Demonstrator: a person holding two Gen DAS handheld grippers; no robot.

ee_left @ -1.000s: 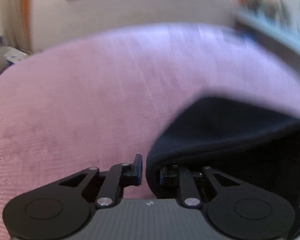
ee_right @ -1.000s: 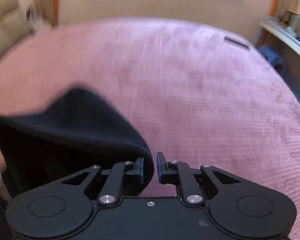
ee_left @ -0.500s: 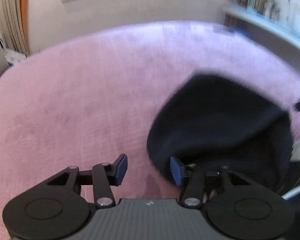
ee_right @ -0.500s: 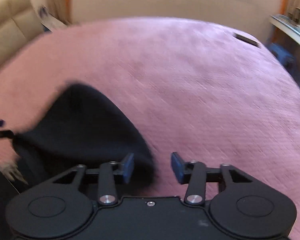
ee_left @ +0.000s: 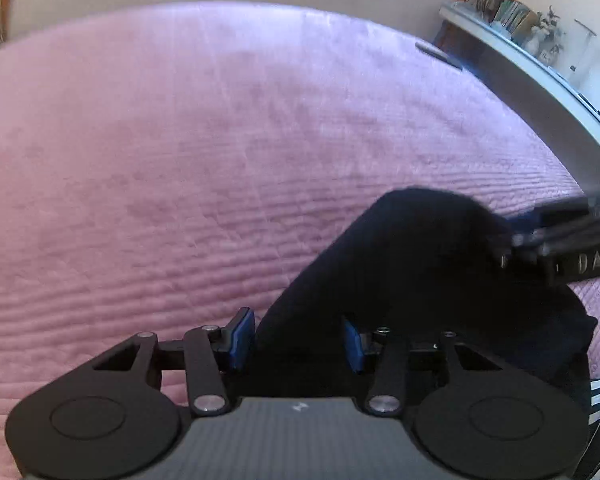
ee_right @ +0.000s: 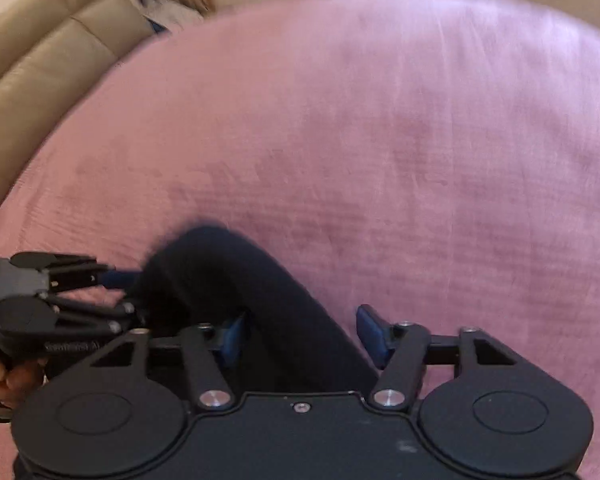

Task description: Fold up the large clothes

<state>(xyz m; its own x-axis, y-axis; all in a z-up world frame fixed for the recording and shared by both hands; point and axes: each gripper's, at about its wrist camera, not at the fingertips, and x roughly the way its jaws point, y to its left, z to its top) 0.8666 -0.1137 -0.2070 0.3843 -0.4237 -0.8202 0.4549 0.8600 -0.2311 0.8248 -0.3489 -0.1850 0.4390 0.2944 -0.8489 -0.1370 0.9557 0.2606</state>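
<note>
- The left gripper [ee_left: 298,340] points steeply down at the pink bedspread [ee_left: 180,160]; its blue pads [ee_left: 242,338] stand apart and the jaws are closing, with the dark garment [ee_left: 400,272] lying between them, apparently not pinched. Likely it is taking a fresh hold on the fold's edge.
- The garment, one piece, is bunched at 5 o'clock in the left wrist view and 7 o'clock in the right.
- The right gripper [ee_right: 304,334] is likewise unclenched and closing, cloth [ee_right: 260,292] between its jaws near the left pad.
- Count: two grippers, one garment, one bedspread, one shelf [ee_left: 540,68] at 2 o'clock.
</note>
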